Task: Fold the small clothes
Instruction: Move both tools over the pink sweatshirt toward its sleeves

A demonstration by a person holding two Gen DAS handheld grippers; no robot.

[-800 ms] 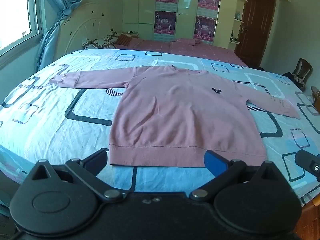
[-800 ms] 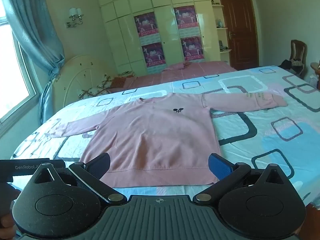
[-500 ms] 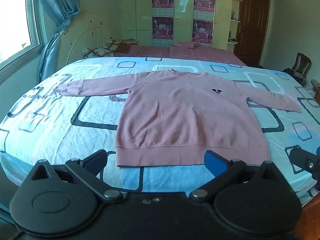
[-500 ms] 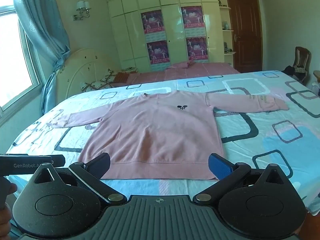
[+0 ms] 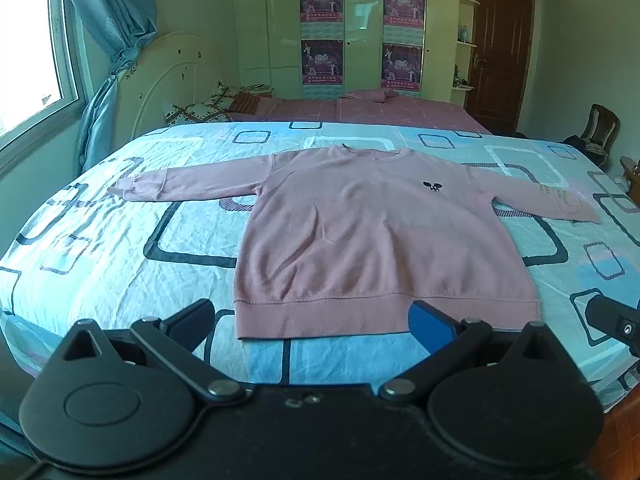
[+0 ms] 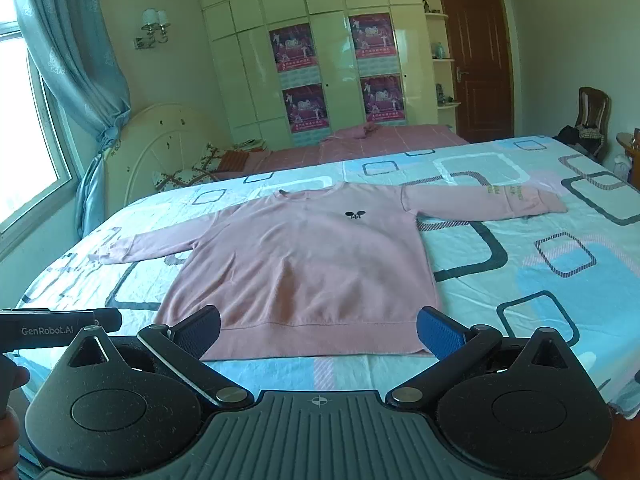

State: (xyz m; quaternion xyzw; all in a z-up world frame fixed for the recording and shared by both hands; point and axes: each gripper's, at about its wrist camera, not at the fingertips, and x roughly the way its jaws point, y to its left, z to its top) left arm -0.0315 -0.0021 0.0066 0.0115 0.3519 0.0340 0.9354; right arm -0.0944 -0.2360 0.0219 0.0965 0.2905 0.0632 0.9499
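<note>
A pink sweatshirt (image 5: 372, 236) lay flat on the big bed (image 5: 100, 248), front side up, with a little black picture on its chest. Both sleeves were stretched straight out to the sides, and the bottom band was the part closest to the edge of the bed. Nothing was folded yet, so the job looked like it was only at the start. The left gripper (image 5: 312, 322) hung in the air in front of the bottom band with its two fingers spread wide apart and nothing between them. The right gripper (image 6: 318, 330) was the same, wide apart and holding nothing, and not touching the cloth. In the right view, the dark body of the other tool (image 6: 60, 328) showed at the left, in a person's hand. The next move would most likely be to reach out to a sleeve or a bottom corner, pinch just the cloth and not the bedsheet, and lift it over the middle. The cloth looked soft and might bunch up if pulled too fast.
</note>
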